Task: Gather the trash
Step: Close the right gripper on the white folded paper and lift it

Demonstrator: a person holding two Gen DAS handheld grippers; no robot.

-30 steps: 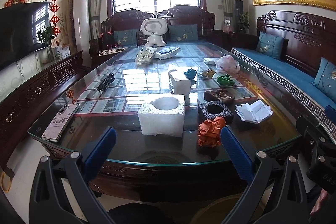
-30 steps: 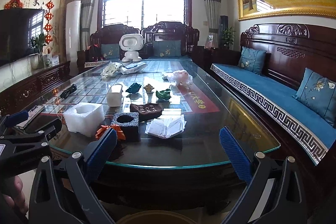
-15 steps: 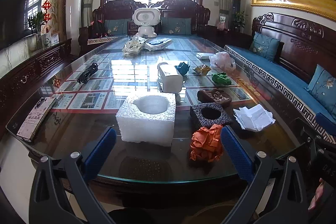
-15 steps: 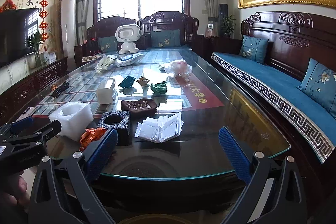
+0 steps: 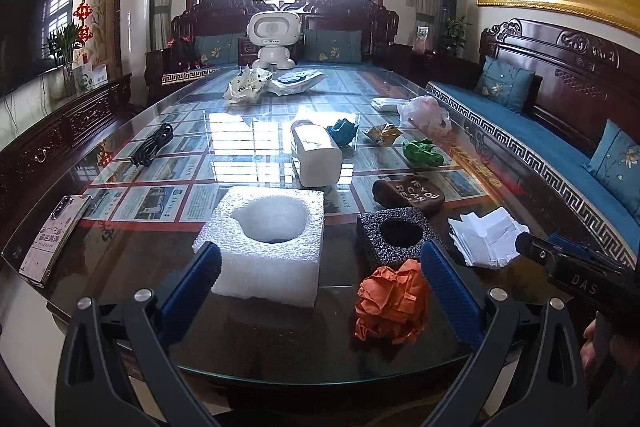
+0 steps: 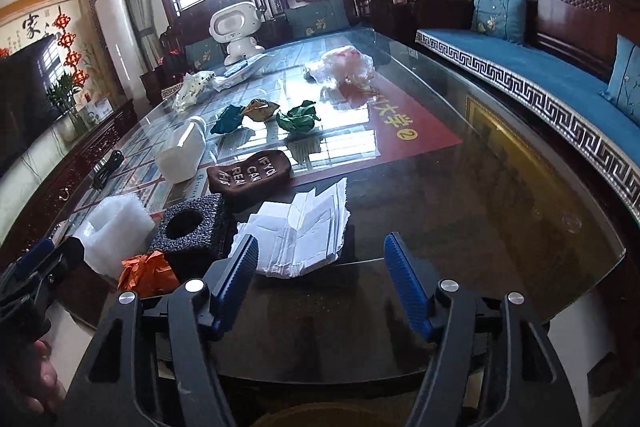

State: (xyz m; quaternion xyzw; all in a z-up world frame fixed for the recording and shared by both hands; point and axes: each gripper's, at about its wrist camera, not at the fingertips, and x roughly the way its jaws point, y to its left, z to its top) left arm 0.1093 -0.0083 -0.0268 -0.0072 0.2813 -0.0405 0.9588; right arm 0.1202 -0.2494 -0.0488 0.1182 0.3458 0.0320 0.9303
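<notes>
Trash lies on a glass table point(image 5: 120, 267). A white foam block point(image 5: 266, 243) sits just ahead of my open left gripper point(image 5: 320, 275). A crumpled orange paper point(image 5: 390, 301) lies by its right finger, and a black foam block point(image 5: 396, 233) behind that. A pile of torn white paper point(image 6: 304, 227) lies just ahead of my open right gripper point(image 6: 320, 263); it also shows in the left wrist view point(image 5: 486, 235). Farther back lie green point(image 6: 300, 117), teal point(image 6: 228, 119) and yellow point(image 6: 260, 107) paper balls and a plastic bag point(image 6: 344, 65). Both grippers are empty.
A white bottle point(image 5: 316, 155), a brown pouch point(image 6: 250, 175), a phone point(image 5: 56, 231), a black cable point(image 5: 154, 143) and a white robot toy point(image 5: 274, 39) are on the table. A blue-cushioned bench point(image 6: 540, 83) runs along the right. A bin rim point(image 6: 332, 415) shows below.
Both grippers have moved forward and lower toward the table's near edge. The right gripper has tilted and come up to the white paper pile. Both stay open.
</notes>
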